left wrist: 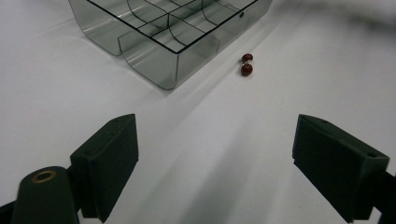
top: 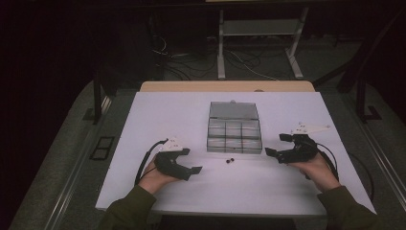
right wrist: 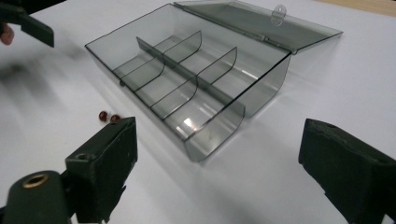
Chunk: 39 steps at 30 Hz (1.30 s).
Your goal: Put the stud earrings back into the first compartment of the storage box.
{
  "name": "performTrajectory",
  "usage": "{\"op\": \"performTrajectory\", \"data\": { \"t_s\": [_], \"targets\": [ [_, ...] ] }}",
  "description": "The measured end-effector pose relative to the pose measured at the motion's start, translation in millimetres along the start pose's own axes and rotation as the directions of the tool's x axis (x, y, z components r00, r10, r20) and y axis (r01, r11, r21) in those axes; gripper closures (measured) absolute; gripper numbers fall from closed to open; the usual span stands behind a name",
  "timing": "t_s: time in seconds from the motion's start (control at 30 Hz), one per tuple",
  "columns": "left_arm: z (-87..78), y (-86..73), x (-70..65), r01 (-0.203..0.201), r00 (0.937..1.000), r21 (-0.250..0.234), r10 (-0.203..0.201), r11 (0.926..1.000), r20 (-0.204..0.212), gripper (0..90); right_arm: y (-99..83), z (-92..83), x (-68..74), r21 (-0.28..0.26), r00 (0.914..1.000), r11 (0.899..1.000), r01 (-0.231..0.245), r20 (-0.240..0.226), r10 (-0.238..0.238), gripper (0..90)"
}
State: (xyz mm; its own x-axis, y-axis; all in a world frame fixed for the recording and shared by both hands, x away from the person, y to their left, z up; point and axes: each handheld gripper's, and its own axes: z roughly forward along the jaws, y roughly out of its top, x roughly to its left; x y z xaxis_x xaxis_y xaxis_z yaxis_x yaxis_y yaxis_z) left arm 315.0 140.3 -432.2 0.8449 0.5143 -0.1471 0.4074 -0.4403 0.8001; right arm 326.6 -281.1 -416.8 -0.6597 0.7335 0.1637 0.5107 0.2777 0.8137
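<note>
Resting on the white table (top: 143, 191), near its front edge and left of middle: the left gripper (top: 191, 165), jaws spread wide with nothing between them, aimed toward the two small dark red beads (left wrist: 246, 65). Lying touching each other on the bare tabletop, those beads (top: 230, 160), just in front of the near wall of the clear compartment box (top: 234, 139) and apart from it. Standing at the middle of the table, that box, lid (top: 233, 110) swung back flat toward the far edge, curved dividers (right wrist: 187, 74) splitting it into compartments. Hovering toward the right edge, beside the box: the right gripper (top: 277, 146), jaws likewise gaping and holding nothing, pointed across at the box's corner. Showing in the right gripper view: the beads (right wrist: 108, 117) beyond its left jaw, the box's end wall near the middle.
</note>
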Motion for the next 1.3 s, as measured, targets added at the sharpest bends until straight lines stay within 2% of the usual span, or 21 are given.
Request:
{"op": "performTrajectory", "data": {
  "t_s": [0.17,0.3,0.43,0.5,0.53,0.7,0.83,0.97,1.07,1.3],
  "targets": [
    [3.2,4.2,-4.1,-0.017,0.9998,-0.003,0.017,0.9998,0.005,20.6,-12.6,-5.9,9.9,0.012,0.9999,1.000,0.008,0.012,-0.008,11.1],
    [7.9,8.4,-7.2,-0.026,0.9996,-0.007,0.026,0.9996,0.013,27.7,-23.1,-9.7,17.2,0.023,0.9998,1.000,0.021,0.003,-0.021,11.2],
    [12.2,13.7,-9.9,-0.039,0.9985,-0.010,0.039,0.9992,0.039,34.6,-30.6,-15.6,21.5,0.024,0.9997,0.999,0.025,0.007,-0.025,11.2],
    [14.7,16.7,-11.4,-0.025,0.9976,-0.018,0.026,0.9995,0.064,37.6,-33.4,-19.2,22.5,0.018,0.9996,1.000,0.023,0.016,-0.024,11.2],
    [16.5,18.6,-12.5,-0.036,0.9972,-0.012,0.037,0.9993,0.065,39.9,-34.8,-20.6,23.2,0.016,0.9996,1.000,0.015,0.022,-0.015,11.2],
    [31.2,28.3,-17.3,-0.073,0.9950,0.028,0.071,0.9969,0.070,48.5,-39.9,-24.5,26.2,0.017,0.9998,1.000,0.007,0.021,-0.007,11.2],
    [48.1,35.3,-21.2,-0.091,0.9927,0.048,0.087,0.9947,0.083,52.0,-40.4,-25.8,26.8,0.012,0.9996,1.000,0.008,0.027,-0.008,11.2],
    [62.5,41.6,-23.0,-0.097,0.9917,0.063,0.091,0.9933,0.090,56.6,-42.0,-24.9,25.2,0.019,0.9996,1.000,0.006,0.027,-0.007,11.2],
    [70.5,44.7,-23.1,-0.089,0.9921,0.071,0.082,0.9935,0.095,60.5,-42.8,-24.2,24.7,0.021,0.9997,1.000,0.004,0.023,-0.005,11.2],
    [86.8,49.2,-23.8,-0.100,0.9891,0.095,0.089,0.9904,0.117,67.6,-43.6,-23.1,24.6,0.025,0.9998,1.000,0.009,0.020,-0.009,11.2]
  ]
}}
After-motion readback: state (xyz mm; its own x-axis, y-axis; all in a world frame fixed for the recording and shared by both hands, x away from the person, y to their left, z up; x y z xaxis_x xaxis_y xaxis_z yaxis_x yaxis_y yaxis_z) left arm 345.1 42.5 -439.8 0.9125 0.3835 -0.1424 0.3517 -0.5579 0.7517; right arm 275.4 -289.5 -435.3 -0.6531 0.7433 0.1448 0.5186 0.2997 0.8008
